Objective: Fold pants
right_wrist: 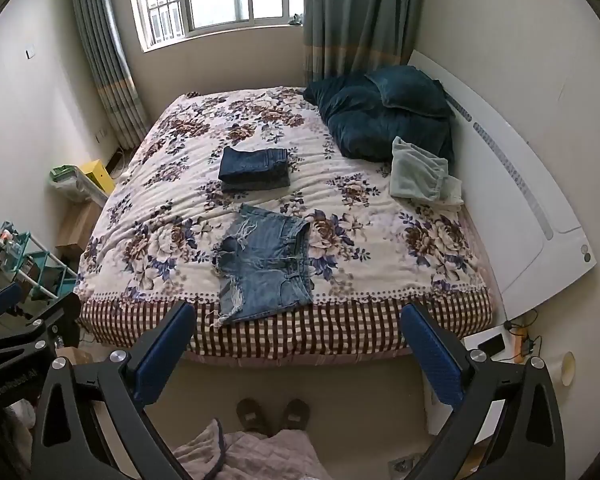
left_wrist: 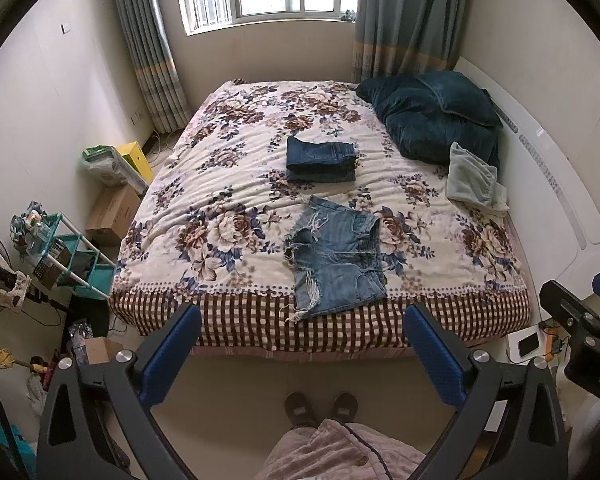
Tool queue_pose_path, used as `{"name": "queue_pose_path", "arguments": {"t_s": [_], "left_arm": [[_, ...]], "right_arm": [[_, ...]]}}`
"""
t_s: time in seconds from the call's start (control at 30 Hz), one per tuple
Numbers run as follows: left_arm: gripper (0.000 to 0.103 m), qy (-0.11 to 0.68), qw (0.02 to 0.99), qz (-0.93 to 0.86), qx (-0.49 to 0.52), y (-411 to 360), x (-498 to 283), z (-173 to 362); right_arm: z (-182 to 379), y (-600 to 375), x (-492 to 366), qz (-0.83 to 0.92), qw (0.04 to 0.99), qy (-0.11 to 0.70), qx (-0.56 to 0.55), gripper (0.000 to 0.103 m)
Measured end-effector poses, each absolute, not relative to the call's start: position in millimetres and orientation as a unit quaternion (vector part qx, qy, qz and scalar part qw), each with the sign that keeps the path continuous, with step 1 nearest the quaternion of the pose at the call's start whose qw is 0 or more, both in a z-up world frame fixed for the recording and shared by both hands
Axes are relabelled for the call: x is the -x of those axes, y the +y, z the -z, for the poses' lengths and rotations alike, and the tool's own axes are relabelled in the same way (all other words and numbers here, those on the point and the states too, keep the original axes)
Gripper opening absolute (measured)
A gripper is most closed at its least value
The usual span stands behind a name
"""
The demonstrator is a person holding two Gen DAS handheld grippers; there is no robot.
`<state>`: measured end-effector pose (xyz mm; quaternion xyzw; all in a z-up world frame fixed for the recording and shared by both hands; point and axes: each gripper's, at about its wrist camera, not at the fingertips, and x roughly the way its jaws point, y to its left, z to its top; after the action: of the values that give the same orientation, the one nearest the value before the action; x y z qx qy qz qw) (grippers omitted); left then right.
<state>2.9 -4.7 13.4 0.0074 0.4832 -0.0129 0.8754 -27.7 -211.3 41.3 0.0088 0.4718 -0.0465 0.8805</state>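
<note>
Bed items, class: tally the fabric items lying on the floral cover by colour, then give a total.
Dark blue folded jeans: 1
Light blue denim shorts: 1
Pale green garment: 1
Dark teal pillows: 2
Total: 5

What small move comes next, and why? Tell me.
Probably bring both tools down to the light denim shorts: they lie spread flat and unfolded at the bed's near edge, while the left tool and right tool hang open, empty, above the floor.
</note>
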Motion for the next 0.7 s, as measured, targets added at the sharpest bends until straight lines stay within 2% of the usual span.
{"name": "queue_pose_path", "arguments": {"t_s": [0.7], "left_arm": [[0.103,0.48,0.877,0.01,-0.01,-6.3,-5.2,-18.2]], "right_arm": [[-41.2,-209.2,35.1,0.044,0.881,0.47,-0.009,0.103]]}}
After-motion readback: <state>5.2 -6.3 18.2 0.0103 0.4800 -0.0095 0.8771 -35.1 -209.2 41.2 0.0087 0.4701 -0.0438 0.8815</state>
